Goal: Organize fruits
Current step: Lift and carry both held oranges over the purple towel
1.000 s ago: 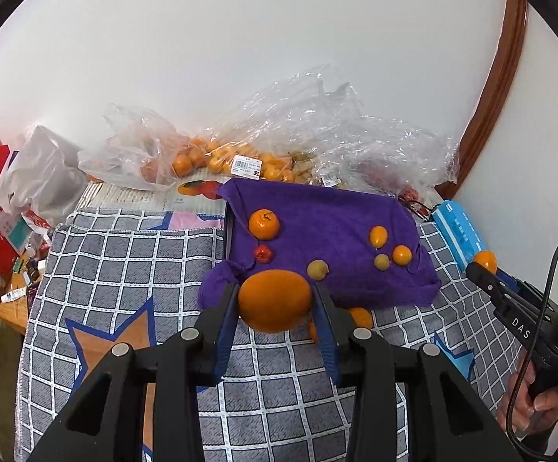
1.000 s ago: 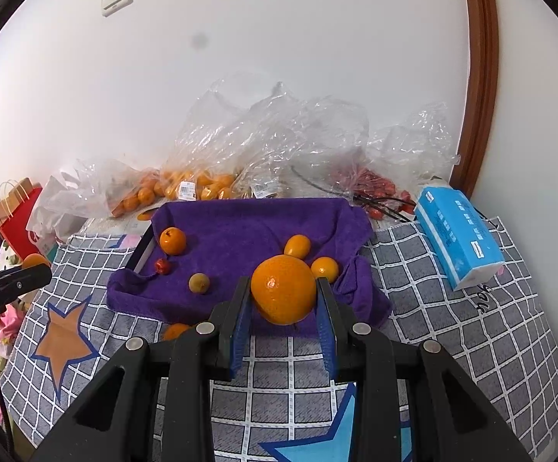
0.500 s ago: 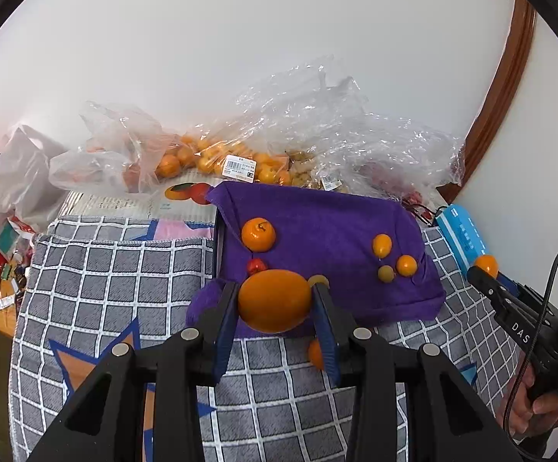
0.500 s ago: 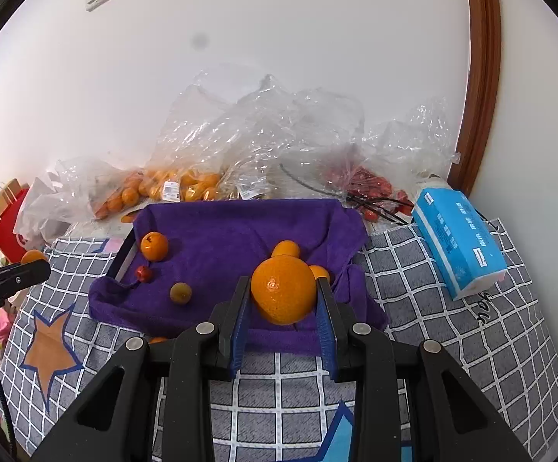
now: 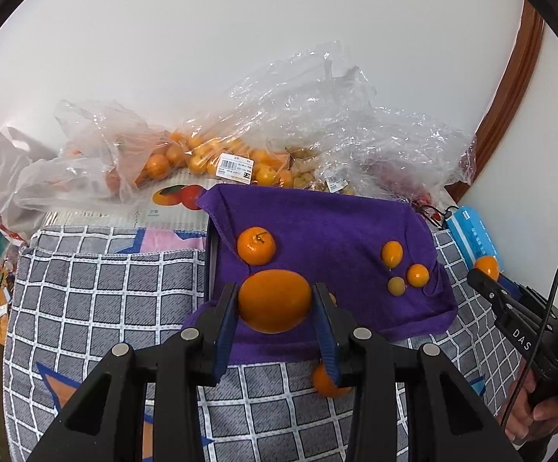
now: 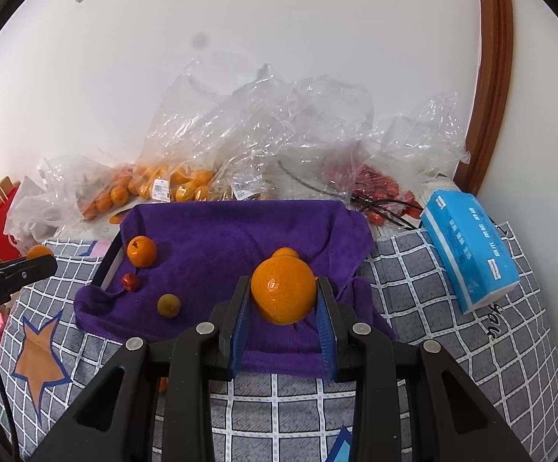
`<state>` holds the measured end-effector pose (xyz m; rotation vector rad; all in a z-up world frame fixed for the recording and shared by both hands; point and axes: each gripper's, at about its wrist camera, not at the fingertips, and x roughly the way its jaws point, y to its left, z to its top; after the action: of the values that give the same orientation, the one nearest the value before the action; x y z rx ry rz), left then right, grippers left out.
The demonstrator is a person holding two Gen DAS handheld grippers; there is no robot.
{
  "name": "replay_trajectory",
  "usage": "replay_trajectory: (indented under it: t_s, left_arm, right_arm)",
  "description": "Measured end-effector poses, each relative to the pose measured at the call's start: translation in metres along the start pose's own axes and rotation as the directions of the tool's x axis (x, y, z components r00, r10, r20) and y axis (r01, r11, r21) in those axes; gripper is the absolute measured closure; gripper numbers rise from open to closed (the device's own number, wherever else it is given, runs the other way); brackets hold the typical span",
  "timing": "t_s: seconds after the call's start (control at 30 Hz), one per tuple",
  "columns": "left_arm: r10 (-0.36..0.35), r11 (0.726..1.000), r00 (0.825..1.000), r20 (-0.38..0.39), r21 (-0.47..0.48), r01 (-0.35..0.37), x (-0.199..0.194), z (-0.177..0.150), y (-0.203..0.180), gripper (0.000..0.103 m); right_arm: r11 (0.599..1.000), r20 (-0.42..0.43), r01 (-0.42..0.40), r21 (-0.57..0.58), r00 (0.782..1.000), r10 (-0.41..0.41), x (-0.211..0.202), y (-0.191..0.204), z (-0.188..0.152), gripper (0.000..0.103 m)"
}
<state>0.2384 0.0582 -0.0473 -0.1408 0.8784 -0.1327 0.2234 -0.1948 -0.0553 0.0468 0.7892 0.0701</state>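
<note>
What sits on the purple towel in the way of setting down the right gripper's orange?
The right gripper holds its orange over the purple towel. One small orange fruit lies just behind it; the towel's centre looks bare.

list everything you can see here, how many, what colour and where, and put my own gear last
large oranges: two, orange, one in each tongs
purple towel: one, over a tray, centre
loose fruit: several, orange, tan, one red, on the towel
stray orange: one, on the mat below the towel
checked mat: one, grey-white, underneath
plastic bags: several, clear, by the wall
tissue pack: one, blue, right
left tongs: black, shut on an orange
right tongs: black, shut on an orange
</note>
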Motion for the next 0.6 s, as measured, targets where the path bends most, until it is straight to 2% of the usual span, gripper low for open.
replay_trajectory:
  t_s: [0.6]
  left_arm:
    - [-0.008,0.999,1.0,-0.022,-0.038,0.007,0.042,0.021,0.005,0.067]
  right_arm:
    - [1.0,-0.026,-0.002,0.01,1.0,0.003,0.039,-0.011,0.012,0.071]
